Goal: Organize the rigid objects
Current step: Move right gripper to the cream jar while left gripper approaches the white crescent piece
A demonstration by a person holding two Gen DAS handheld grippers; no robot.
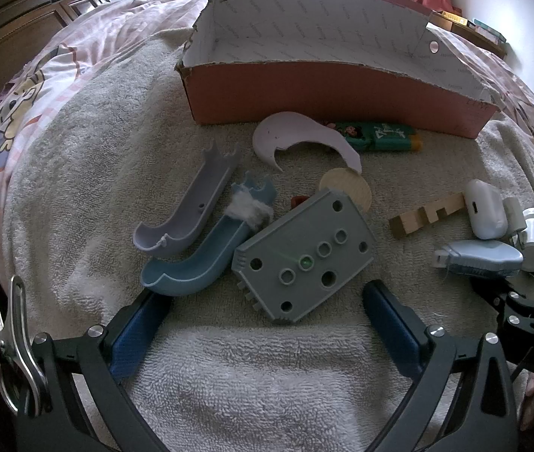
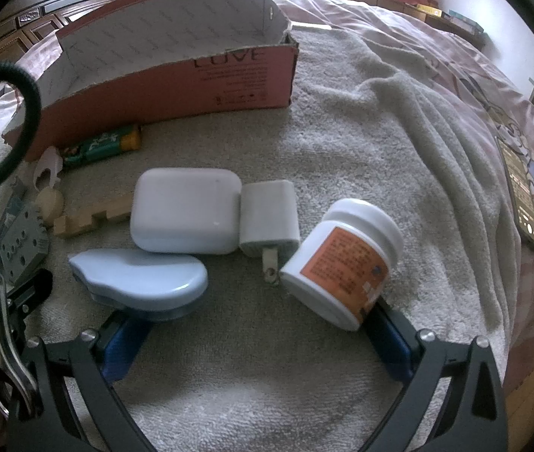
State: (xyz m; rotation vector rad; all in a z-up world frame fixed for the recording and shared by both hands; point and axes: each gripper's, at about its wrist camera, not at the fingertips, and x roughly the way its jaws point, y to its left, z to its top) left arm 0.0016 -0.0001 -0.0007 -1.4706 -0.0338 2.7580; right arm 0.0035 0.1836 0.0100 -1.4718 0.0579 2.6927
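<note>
A red cardboard box (image 1: 304, 94), open and white inside, stands at the back of a towel; it also shows in the right wrist view (image 2: 176, 86). My left gripper (image 1: 267, 297) is open, its jaws either side of a grey plate with holes (image 1: 304, 256). Beside the plate lie a blue chute (image 1: 199, 260), a lilac chute (image 1: 187, 211), a white crescent (image 1: 297, 132), a wooden disc (image 1: 349, 188) and a green toy (image 1: 379, 135). My right gripper (image 2: 255, 324) is open and empty, between a blue floss case (image 2: 142, 278) and a tilted white jar (image 2: 346, 260).
A white case (image 2: 184, 214), a white plug adapter (image 2: 270, 218) and a notched wooden block (image 2: 90, 218) lie on the towel (image 2: 342, 150). A dark hair band (image 2: 29, 94) hangs at the left. A phone (image 2: 522, 188) lies on the pink bedspread.
</note>
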